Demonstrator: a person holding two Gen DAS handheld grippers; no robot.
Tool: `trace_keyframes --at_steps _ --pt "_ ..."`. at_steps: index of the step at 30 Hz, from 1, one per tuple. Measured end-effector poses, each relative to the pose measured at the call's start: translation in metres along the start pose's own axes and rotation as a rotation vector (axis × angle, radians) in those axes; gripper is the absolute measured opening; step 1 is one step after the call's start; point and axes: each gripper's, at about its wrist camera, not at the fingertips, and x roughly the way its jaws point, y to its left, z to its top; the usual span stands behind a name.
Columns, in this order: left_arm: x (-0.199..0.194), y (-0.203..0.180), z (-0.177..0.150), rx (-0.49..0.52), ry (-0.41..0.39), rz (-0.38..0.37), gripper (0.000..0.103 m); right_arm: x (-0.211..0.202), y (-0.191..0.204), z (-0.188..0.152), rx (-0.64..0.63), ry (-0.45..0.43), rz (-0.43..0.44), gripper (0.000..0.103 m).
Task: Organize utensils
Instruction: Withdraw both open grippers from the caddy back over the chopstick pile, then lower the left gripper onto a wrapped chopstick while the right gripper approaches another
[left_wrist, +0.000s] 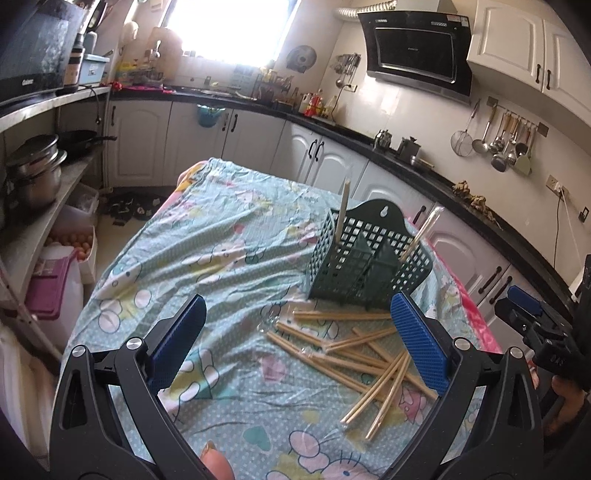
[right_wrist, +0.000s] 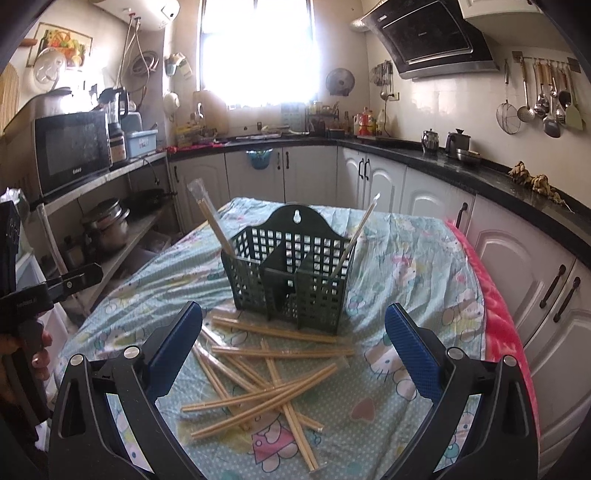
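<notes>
Both grippers, left (left_wrist: 298, 338) and right (right_wrist: 293, 341), hover wide open over loose chopsticks (right_wrist: 258, 384), apparently ready to load the basket (right_wrist: 288, 273).

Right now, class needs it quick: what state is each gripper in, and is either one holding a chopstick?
Left gripper: open, holding nothing.
Right gripper: open, holding nothing; the chopsticks lie loose on the cloth.

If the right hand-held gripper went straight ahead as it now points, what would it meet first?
Probably the loose chopsticks heaped on the tablecloth between its open jaws; beyond them stands the green utensil basket. Depth is uncertain.
</notes>
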Motion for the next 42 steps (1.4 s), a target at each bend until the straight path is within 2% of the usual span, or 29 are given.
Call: trace_keyframes --at_steps 16,22,32,33,35,42 --pt "0.027 -0.003 -0.032 0.009 0.102 0.001 0.092 0.029 0.009 -0.032 -0.022 0.123 0.009 0.096" --pt "0.042 -0.004 -0.043 0.007 0.146 -0.013 0.092 0.046 -0.003 -0.044 0.018 0.175 -0.01 0.096" --pt "0.072 0.011 -0.059 -0.071 0.228 -0.029 0.092 0.076 -0.027 -0.059 0.122 0.258 -0.021 0.096" --pt "0.075 0.012 -0.059 -0.078 0.234 -0.032 0.088 0.078 -0.029 -0.059 0.128 0.264 -0.02 0.095" --pt "0.08 0.014 -0.06 -0.093 0.249 -0.041 0.082 0.086 -0.032 -0.061 0.143 0.281 -0.016 0.085" --pt "0.104 0.021 -0.059 -0.17 0.315 -0.091 0.061 0.107 -0.04 -0.067 0.212 0.335 0.015 0.072"
